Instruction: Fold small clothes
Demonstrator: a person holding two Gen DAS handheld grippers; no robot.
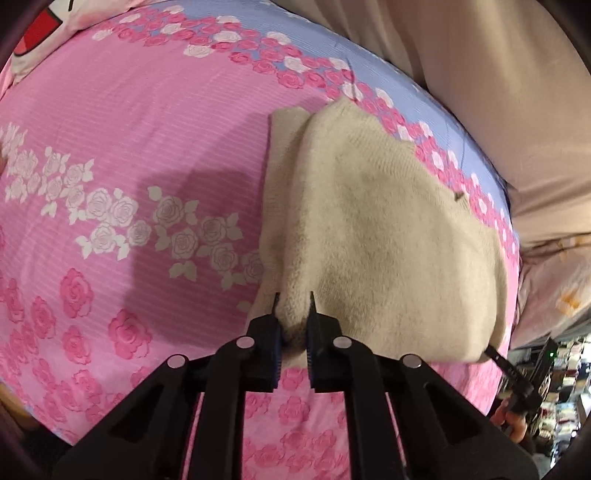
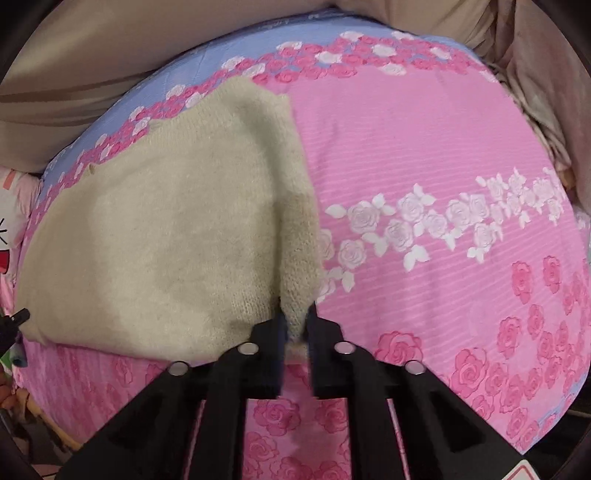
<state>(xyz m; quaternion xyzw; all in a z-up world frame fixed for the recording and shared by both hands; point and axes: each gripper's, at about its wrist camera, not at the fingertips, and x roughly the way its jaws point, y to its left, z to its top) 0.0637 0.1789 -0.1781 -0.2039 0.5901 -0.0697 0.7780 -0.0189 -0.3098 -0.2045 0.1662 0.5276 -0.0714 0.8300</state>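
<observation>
A cream knitted garment (image 1: pixel 373 229) lies on a pink rose-print bedsheet (image 1: pixel 122 155), folded lengthwise with a narrower layer showing along its left side. My left gripper (image 1: pixel 293 301) is shut on the garment's near left corner, with wool bunched between the pads. In the right wrist view the same garment (image 2: pixel 166 236) fills the left half, and my right gripper (image 2: pixel 295 308) is shut on its near right corner. The tip of the right gripper (image 1: pixel 496 356) shows at the garment's other near corner in the left wrist view.
A blue band with roses (image 2: pixel 229 44) borders the sheet's far side, against beige fabric (image 1: pixel 480 74). A printed pillow (image 1: pixel 40 33) lies at the far left. Cluttered shelves (image 1: pixel 561 376) show past the bed's right edge. Bare pink sheet (image 2: pixel 424 147) extends to the garment's right.
</observation>
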